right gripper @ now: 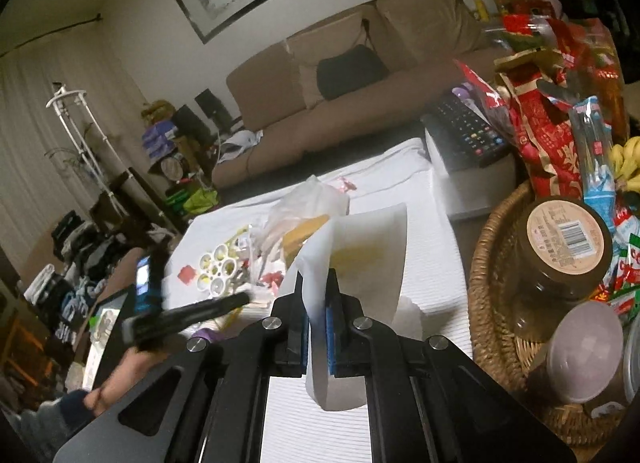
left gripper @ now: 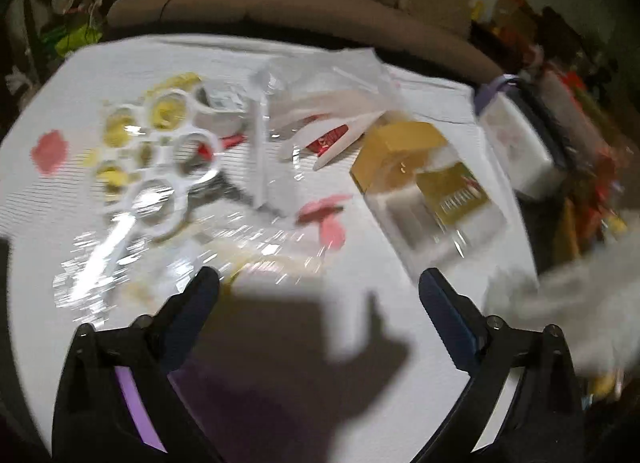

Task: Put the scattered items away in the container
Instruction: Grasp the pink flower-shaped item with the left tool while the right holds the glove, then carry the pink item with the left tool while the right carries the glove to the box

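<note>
My left gripper (left gripper: pixel 318 281) is open and empty, low over the white table (left gripper: pixel 280 363), just short of crinkled clear wrap (left gripper: pixel 168 247). Scattered ahead lie a white ring-shaped holder (left gripper: pixel 160 151) with yellow pieces, pink scraps (left gripper: pixel 326 219), white plastic sheets (left gripper: pixel 320 103) and a gold-and-clear box (left gripper: pixel 428 179). My right gripper (right gripper: pixel 319 283) is shut on the wall of a white paper container (right gripper: pixel 368 247) and holds it raised and tilted. The left gripper (right gripper: pixel 188 315) shows blurred at the left of the right wrist view.
A wicker basket (right gripper: pixel 486 275) with jars and snack packets stands right of the table. A white box (right gripper: pixel 464 183) with a remote control (right gripper: pixel 464 131) on it sits at the far right. A brown sofa (right gripper: pixel 340 83) lies beyond.
</note>
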`<action>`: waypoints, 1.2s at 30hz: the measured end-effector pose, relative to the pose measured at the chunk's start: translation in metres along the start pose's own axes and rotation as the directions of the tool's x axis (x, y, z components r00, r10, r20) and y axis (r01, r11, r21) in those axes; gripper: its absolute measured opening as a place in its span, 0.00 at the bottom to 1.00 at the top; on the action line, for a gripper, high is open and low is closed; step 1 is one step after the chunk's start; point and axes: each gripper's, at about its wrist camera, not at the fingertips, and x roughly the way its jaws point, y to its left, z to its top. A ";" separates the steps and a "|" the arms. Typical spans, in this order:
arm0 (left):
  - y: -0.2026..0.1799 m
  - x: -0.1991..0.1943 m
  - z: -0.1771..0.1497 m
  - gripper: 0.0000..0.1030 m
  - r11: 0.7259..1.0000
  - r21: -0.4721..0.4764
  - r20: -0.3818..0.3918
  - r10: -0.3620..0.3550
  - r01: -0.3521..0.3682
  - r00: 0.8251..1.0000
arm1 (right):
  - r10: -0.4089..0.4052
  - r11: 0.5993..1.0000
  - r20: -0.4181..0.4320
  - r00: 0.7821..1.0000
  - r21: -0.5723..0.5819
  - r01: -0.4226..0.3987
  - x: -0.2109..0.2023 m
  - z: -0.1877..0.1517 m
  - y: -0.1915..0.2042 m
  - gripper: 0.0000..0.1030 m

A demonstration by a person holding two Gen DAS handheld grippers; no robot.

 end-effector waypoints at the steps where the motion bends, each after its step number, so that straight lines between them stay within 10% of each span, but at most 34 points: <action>1: -0.005 0.014 0.006 0.83 1.000 -0.011 -0.017 0.020 -0.020 1.000 | -0.002 1.000 -0.007 1.000 0.009 0.002 0.001 -0.001 -0.003 0.05; 5: -0.018 0.060 0.024 0.75 0.993 -0.005 -0.049 0.117 -0.118 0.992 | -0.050 0.999 -0.005 0.999 -0.004 0.050 0.000 -0.002 -0.012 0.06; 9: -0.018 0.059 0.035 0.28 0.988 0.032 -0.028 0.154 -0.153 0.988 | -0.040 0.999 -0.005 0.999 0.007 0.040 0.001 0.002 -0.018 0.06; 11: -0.007 0.039 0.032 0.28 0.998 0.003 -0.021 0.065 -0.065 0.998 | -0.027 1.000 0.000 1.000 0.002 0.027 -0.001 0.003 -0.017 0.06; 20: 0.005 -0.096 -0.001 0.28 0.992 0.067 0.127 0.097 -0.106 0.987 | -0.002 0.992 0.024 1.000 -0.123 0.004 -0.033 0.017 0.019 0.06; 36: 0.050 -0.352 0.006 0.28 0.930 0.100 0.422 0.282 -0.353 0.862 | 0.118 0.932 0.144 0.983 -0.358 -0.060 -0.151 0.093 0.206 0.05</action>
